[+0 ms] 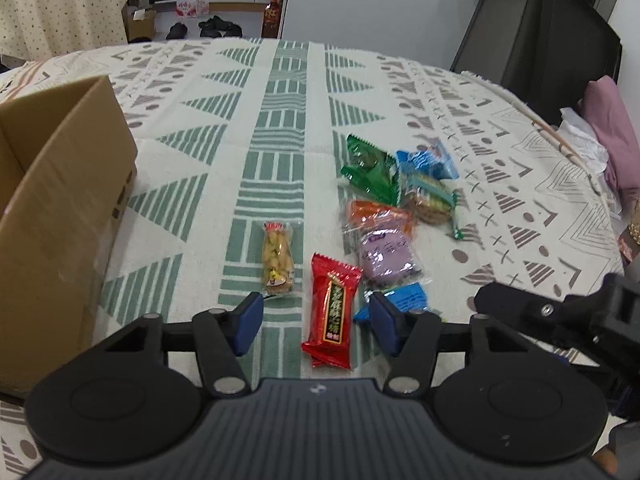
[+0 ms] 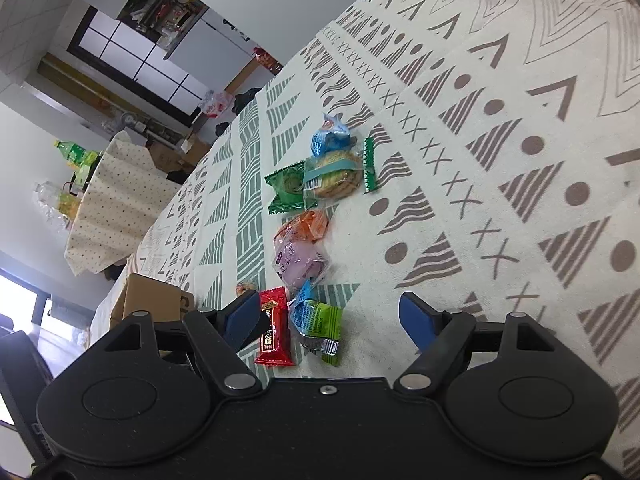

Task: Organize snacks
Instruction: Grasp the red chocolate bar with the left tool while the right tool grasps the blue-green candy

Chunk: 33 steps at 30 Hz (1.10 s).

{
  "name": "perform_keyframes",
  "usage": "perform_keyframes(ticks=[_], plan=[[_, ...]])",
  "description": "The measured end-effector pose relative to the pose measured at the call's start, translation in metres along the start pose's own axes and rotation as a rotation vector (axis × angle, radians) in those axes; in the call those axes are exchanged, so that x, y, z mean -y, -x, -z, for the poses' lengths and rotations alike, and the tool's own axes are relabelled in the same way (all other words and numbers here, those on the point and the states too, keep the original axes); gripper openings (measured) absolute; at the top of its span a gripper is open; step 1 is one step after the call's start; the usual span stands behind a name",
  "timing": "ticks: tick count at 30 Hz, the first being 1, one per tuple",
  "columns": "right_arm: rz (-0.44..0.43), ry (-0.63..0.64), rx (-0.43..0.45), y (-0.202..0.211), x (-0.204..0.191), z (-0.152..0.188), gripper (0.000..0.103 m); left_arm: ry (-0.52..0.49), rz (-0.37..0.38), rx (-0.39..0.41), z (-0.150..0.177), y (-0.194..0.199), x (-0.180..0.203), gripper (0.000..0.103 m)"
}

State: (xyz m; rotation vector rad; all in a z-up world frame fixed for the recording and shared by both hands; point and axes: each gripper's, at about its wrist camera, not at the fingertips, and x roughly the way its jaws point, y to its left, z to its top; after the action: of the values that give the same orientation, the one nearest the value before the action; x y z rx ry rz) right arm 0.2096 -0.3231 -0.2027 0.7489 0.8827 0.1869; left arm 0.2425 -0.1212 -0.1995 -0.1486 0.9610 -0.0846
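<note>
Patterned green-and-cream tablecloth point(image 1: 280, 128): all wrapped snacks, red bar packet point(image 1: 331, 312) foremost, lie loose; brown cardboard box point(image 1: 60, 200) beside, contents unseen. Left gripper point(image 1: 314, 320) and right gripper point(image 2: 332, 320): part-open, empty. Sorting barely begun.

Snack packets and one box on the patterned cloth

Nine wrapped snacks show in all, one of each kind: a red packet point(image 1: 331, 312), a clear pack of yellow pieces point(image 1: 277, 258), a purple packet point(image 1: 386, 256), an orange packet point(image 1: 378, 212), a dark green packet point(image 1: 370, 170), a round biscuit pack point(image 1: 430, 196), a blue packet point(image 1: 430, 158), a blue-and-lime packet point(image 2: 316, 318) and a slim green stick point(image 2: 370, 166). One cardboard box point(image 1: 60, 208) stands beside them.
</note>
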Motion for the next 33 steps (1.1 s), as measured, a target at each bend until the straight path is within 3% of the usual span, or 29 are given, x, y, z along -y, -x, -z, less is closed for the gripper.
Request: perform_keyframes(ticks=[2,4,6,25,28,30,32,33], plan=[[-0.011,0.0,-0.005,-0.003,0.001,0.0,0.076,0.009,0.001,-0.015,0.001,-0.004,-0.002,0.051],[-0.02,0.0,-0.015,-0.007,0.001,-0.001,0.076,0.02,0.003,-0.023,0.003,-0.007,-0.004,0.031],[-0.024,0.008,-0.023,-0.011,-0.001,0.0,0.076,0.032,0.009,-0.018,0.004,-0.007,-0.006,0.02],[0.014,0.119,-0.046,-0.029,-0.022,0.008,0.074,0.095,0.025,0.047,0.002,0.033,-0.023,0.02],[0.037,0.159,-0.059,-0.034,-0.028,0.012,0.068,0.101,0.02,0.062,0.001,0.04,-0.027,0.02],[0.049,0.169,-0.068,-0.039,-0.029,0.013,0.057,0.105,0.019,0.069,0.0,0.043,-0.028,0.02],[0.068,0.182,-0.083,-0.044,-0.031,0.015,0.039,0.111,0.023,0.07,0.0,0.046,-0.031,0.02],[0.082,0.193,-0.086,-0.046,-0.032,0.016,0.038,0.114,0.026,0.071,0.0,0.047,-0.032,0.02]])
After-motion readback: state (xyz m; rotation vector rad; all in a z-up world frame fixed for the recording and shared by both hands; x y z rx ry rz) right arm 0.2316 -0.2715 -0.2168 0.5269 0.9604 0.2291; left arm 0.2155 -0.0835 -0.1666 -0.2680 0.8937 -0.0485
